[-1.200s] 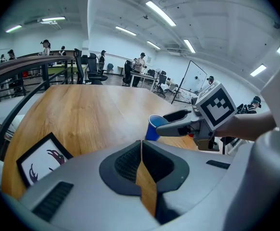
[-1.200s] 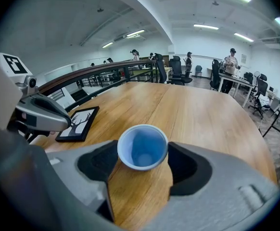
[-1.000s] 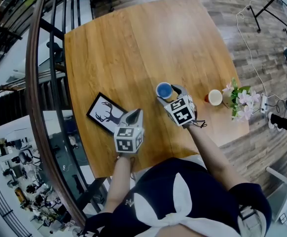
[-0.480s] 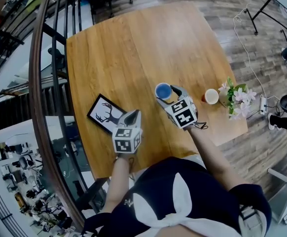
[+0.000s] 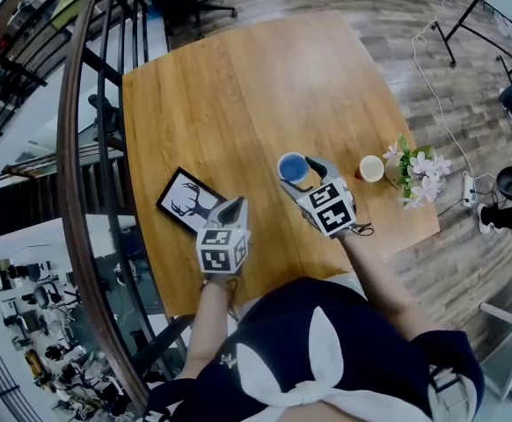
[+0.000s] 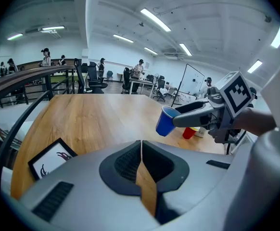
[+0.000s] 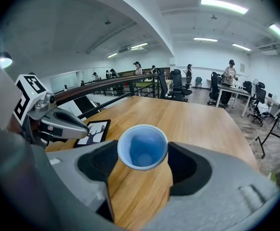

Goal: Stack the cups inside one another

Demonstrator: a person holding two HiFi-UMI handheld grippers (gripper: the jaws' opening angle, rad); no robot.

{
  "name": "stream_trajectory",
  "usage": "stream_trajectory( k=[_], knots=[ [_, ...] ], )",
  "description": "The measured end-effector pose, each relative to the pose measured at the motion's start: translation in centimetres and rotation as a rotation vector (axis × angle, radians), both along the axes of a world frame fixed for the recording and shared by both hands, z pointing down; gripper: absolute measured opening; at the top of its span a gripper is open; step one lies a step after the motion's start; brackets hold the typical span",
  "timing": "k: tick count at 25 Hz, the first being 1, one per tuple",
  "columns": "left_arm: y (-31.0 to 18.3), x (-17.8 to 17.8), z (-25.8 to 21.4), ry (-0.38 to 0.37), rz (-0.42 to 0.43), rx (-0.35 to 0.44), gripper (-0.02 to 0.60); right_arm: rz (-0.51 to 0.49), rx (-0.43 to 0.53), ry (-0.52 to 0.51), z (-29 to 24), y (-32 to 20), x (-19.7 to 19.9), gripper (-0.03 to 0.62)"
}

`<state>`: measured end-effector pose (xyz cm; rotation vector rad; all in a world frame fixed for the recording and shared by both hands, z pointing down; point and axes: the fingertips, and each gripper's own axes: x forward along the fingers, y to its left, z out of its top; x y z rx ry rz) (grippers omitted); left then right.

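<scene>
From the head view, the right gripper [image 5: 296, 174] has its fingers clamped around the blue cup [image 5: 292, 166] over the middle of the wooden counter [image 5: 238, 86]. The red cup [image 5: 370, 169] stands upright apart to its right, just beside some flowers [image 5: 417, 167]. The left gripper [image 5: 236, 207] hangs near a picture frame [image 5: 188, 202]. The left gripper view shows its own fingers closed together with nothing between them, and across from them the blue cup [image 6: 166, 121] tilted and clear of the counter, with the red cup [image 6: 189, 132] beyond it. In the right gripper view, the blue cup [image 7: 143, 147] sits mouth-up between the fingers, pressed on both sides.
</scene>
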<state>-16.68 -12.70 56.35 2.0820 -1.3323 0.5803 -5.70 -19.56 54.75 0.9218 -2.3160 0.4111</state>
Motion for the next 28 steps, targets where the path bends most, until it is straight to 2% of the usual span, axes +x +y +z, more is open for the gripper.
stream_trajectory(
  k=[15, 28],
  knots=[
    [3.1, 2.6, -0.8, 0.01, 0.045, 0.023, 0.026, -0.007, 0.023, -0.017, -1.5, 5.0, 0.9, 0.319],
    [3.6, 4.2, -0.9, 0.009, 0.088, 0.05, 0.026, 0.08, 0.041, -0.03, -2.6, 5.4, 4.1, 0.319]
  ],
)
